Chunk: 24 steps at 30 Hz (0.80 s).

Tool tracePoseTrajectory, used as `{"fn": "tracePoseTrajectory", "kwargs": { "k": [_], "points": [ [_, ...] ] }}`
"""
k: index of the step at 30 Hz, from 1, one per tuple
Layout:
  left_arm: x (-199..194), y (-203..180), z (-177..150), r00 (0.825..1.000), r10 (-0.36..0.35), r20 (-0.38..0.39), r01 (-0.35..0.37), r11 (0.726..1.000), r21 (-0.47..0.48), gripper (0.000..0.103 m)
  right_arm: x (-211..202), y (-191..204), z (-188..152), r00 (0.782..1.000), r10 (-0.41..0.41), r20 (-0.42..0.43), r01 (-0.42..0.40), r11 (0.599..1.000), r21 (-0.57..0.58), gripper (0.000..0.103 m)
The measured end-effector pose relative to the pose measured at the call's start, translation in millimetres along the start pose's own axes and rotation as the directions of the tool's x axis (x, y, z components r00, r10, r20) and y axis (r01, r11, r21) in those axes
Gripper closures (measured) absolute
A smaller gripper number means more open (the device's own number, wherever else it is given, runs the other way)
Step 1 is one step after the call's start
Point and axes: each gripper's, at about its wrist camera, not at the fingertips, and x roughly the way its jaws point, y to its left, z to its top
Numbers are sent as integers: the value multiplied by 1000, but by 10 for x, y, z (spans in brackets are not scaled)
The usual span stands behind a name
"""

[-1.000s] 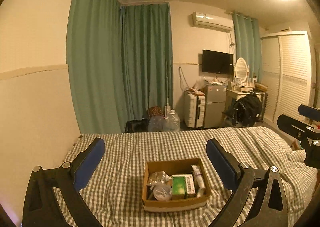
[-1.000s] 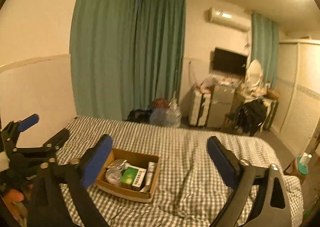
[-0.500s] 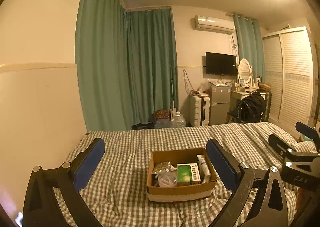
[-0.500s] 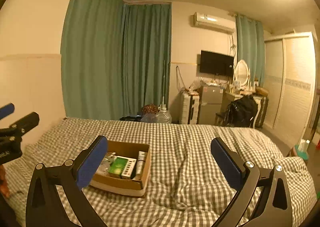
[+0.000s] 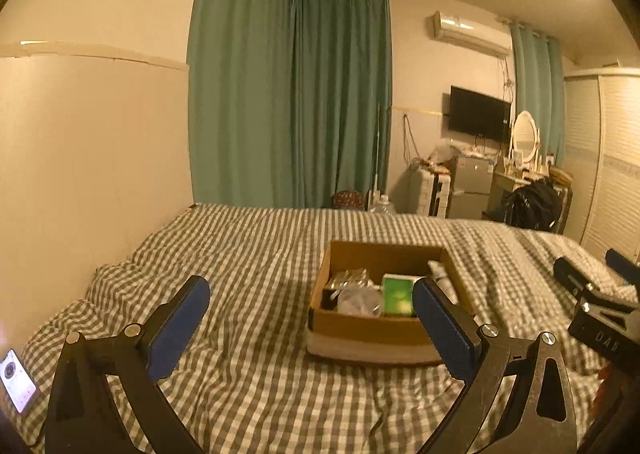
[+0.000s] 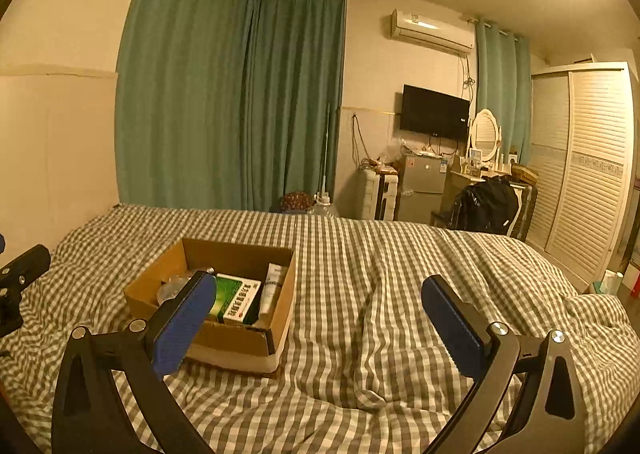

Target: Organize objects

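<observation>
From the left wrist, the left gripper (image 5: 310, 316) hangs spread wide and empty above the checked bed (image 5: 248, 254), with the cardboard box (image 5: 376, 328) of small items just ahead. From the right wrist, the right gripper (image 6: 316, 312) is likewise spread and empty; the green carton (image 6: 236, 296) inside looks light and stiff, best pinched across its narrow sides.

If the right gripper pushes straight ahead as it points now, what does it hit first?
Likely nothing soon: the right gripper, open, points over bare checkered bedding. The cardboard box sits left of its line, near the left finger. Depth is unclear.
</observation>
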Motion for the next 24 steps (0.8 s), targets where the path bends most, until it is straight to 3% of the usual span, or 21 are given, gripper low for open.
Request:
{"fn": "tracePoseTrajectory", "kwargs": {
  "k": [11, 18, 24],
  "points": [
    [22, 32, -116, 999, 32, -25, -31, 999, 32, 0, -34, 50, -14, 1000, 9, -15, -9, 1000, -9, 0],
    [24, 110, -112, 999, 9, -40, -9, 1000, -15, 0, -32, 57, -1, 1000, 12, -24, -12, 1000, -5, 0],
    [24, 81, -113, 999, 9, -44, -9, 1000, 1, 0, -24, 62, -3, 1000, 13, -27, -14, 1000, -5, 0]
  ]
}}
